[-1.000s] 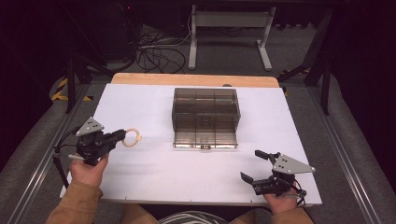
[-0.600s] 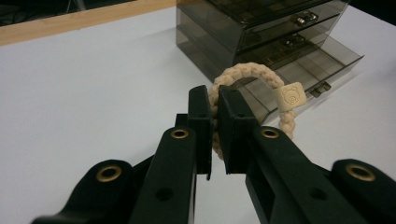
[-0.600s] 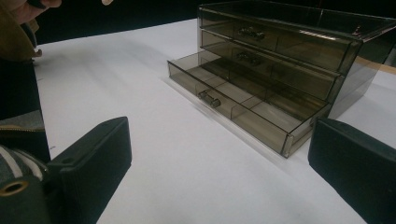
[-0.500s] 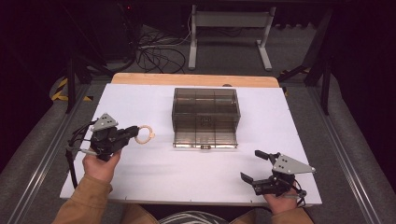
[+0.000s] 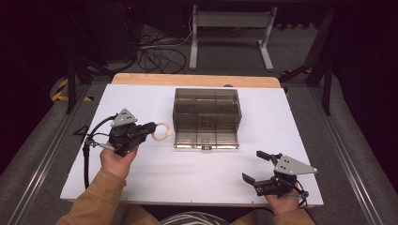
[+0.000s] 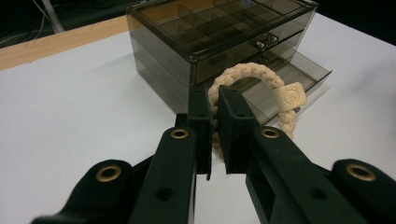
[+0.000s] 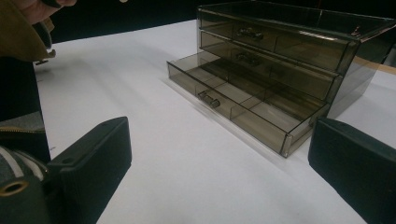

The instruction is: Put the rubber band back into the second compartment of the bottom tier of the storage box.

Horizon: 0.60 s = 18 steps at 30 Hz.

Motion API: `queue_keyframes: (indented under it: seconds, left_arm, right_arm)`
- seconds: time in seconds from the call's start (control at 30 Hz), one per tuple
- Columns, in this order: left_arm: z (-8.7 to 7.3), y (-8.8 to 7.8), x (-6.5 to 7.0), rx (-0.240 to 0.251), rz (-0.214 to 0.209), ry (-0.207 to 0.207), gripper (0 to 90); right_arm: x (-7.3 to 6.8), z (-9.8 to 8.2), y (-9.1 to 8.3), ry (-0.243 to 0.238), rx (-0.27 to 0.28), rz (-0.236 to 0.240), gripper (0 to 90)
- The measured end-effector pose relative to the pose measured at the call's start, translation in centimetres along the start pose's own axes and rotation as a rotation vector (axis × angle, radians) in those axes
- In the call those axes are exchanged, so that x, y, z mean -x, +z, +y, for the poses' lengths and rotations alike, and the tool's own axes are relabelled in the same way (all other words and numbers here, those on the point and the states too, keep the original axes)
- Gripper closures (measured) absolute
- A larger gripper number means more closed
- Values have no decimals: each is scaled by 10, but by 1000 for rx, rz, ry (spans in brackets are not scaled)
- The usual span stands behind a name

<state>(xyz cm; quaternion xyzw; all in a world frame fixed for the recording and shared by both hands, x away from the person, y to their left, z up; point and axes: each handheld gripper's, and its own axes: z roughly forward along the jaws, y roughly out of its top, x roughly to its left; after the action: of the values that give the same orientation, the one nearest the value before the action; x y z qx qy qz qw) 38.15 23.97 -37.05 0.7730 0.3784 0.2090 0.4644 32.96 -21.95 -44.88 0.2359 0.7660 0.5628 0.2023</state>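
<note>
The cream braided cord ring (image 6: 252, 79) hung clamped in the left tongs (image 5: 151, 130), just left of the smoky clear plastic drawer box (image 5: 206, 112), its bottom drawer pulled out. The left forearm angled toward that box. The right tongs (image 5: 256, 165) gaped empty, nearer than the box on the white desk (image 5: 187, 173).

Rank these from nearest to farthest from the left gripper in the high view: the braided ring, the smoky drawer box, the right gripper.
1. braided ring: clamped in the left gripper, at its tips.
2. drawer box: just right of the ring, mid-table, bottom drawer pulled out.
3. right gripper: far right, near the table's front edge, jaws open.
</note>
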Motion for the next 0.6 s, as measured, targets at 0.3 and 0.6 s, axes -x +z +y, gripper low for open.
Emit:
queue_keyframes:
  seconds: [0.3,0.6]
  left_arm:
    - [11,18,14,1,-23,28,839]
    - [19,35,28,-1,-38,49,839]
  right_arm:
    - [0,0,0,2,1,0,65]
    - [1,0,-1,1,2,0,65]
